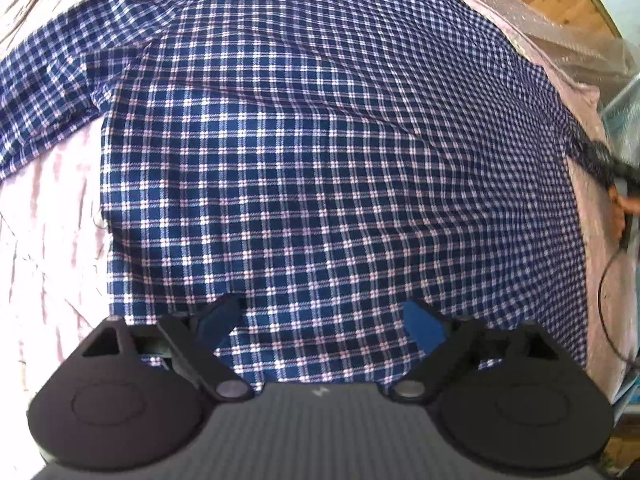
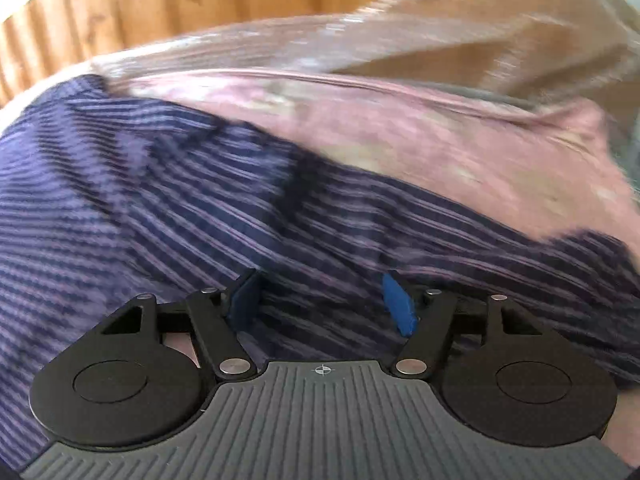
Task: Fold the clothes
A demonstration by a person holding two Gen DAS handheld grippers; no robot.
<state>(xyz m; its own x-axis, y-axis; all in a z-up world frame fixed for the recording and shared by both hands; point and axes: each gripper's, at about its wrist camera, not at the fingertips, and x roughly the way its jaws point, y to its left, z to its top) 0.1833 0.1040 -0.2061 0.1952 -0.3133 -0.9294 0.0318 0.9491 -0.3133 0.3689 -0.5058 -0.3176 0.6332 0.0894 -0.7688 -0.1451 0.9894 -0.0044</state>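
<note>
No readable text, label, brand or number shows anywhere in either wrist view.

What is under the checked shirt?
A pink sheet lies under the checked shirt; it shows all around the edges. What the sheet looks like beneath the middle of the shirt is covered.

We are looking at the left gripper (image 1: 324,322), showing black round-lobed linkage plates, silver pivot pins and blue pads on its fingers (image 1: 425,330) ahead of a ribbed grey body. The right gripper (image 2: 324,304) is showing the same build, a small crosshair marking sitting on its grey body just behind the pins.
</note>
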